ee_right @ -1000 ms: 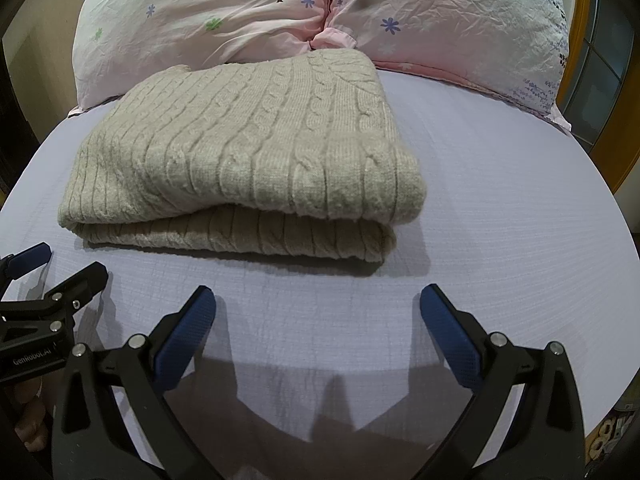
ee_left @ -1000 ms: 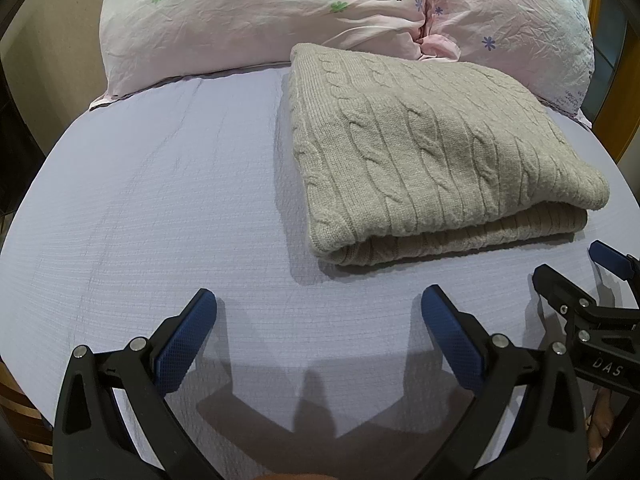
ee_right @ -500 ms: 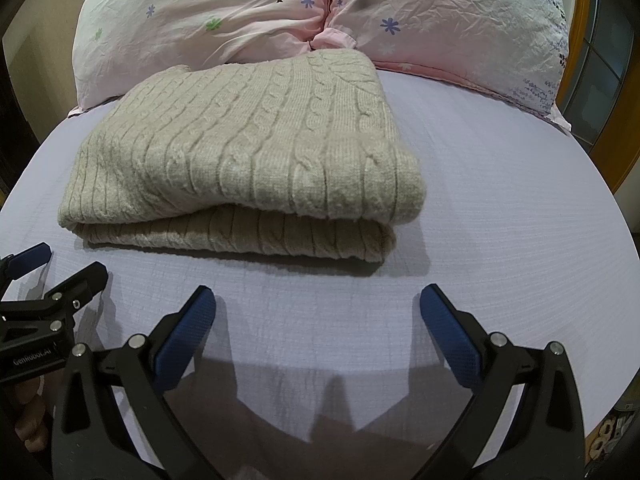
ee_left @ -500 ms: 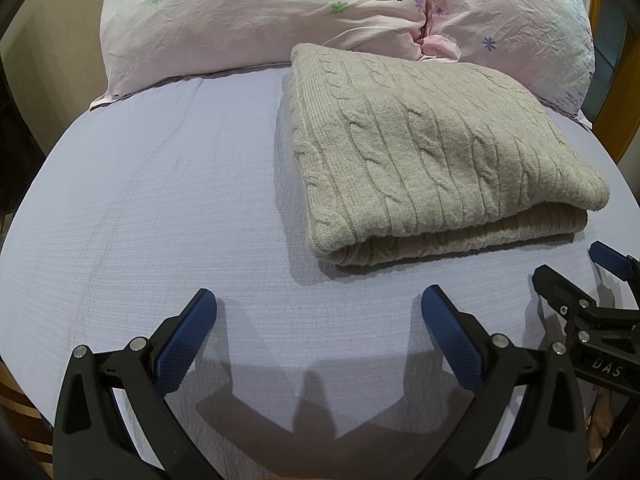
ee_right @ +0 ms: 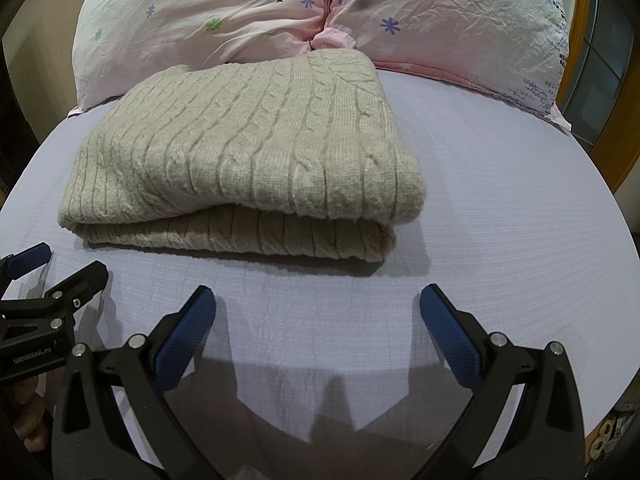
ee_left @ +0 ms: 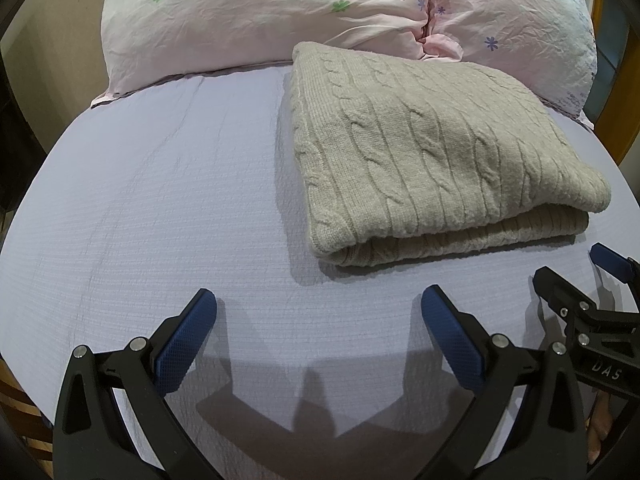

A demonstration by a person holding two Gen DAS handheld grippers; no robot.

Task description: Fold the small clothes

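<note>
A beige cable-knit sweater (ee_left: 432, 148) lies folded in a flat stack on the lavender bed sheet (ee_left: 160, 208); it also shows in the right wrist view (ee_right: 248, 152). My left gripper (ee_left: 318, 304) is open and empty, hovering over the sheet short of the sweater's near left corner. My right gripper (ee_right: 316, 304) is open and empty, in front of the sweater's near right corner. Each gripper shows at the edge of the other's view: the right gripper (ee_left: 576, 276) and the left gripper (ee_right: 60, 264).
Two pink flowered pillows (ee_left: 280, 12) (ee_right: 460, 20) lie behind the sweater at the head of the bed. A wooden frame (ee_right: 592, 120) and a window stand at the right. The sheet (ee_right: 500, 200) spreads around the sweater on both sides.
</note>
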